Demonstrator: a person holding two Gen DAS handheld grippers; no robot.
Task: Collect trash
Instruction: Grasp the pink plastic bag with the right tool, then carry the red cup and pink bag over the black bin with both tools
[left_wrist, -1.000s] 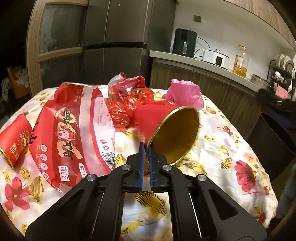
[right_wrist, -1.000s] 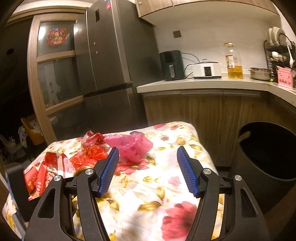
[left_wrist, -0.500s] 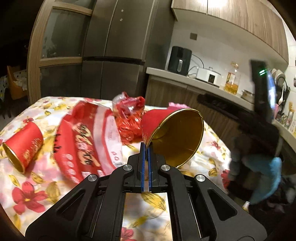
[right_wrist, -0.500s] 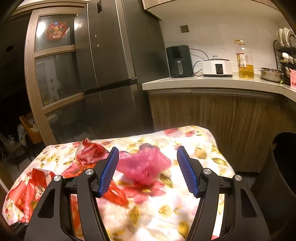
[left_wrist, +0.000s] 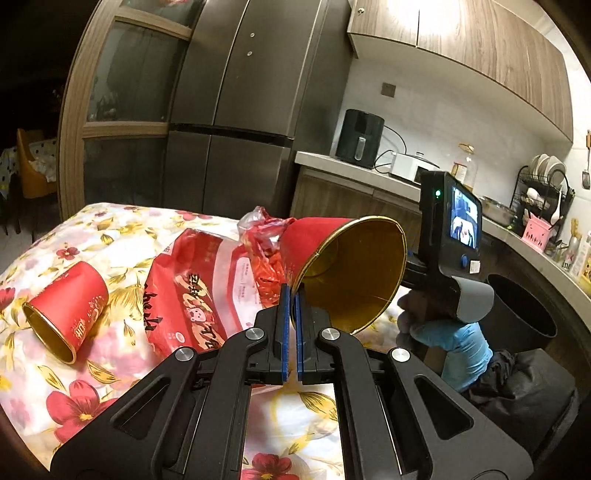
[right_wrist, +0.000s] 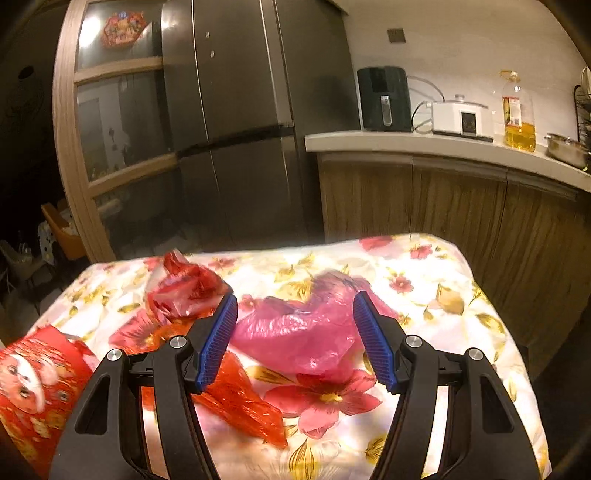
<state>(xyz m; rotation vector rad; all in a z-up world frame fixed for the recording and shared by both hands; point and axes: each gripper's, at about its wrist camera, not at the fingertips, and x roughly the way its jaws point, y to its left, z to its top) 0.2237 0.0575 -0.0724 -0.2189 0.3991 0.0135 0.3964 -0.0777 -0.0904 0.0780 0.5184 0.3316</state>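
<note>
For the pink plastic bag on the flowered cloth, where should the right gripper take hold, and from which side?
Judging from the right wrist view, the pink plastic bag lies crumpled and low on the tablecloth. Best grip is probably its raised middle fold, coming from above and the near side. The right gripper is open and already frames it, pads not yet pressing.

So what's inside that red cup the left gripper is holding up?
The red cup pinched by its rim in the left gripper shows a bare gold lining down to the bottom, nothing inside. Part of the near inner wall is hidden by the rim.
</note>
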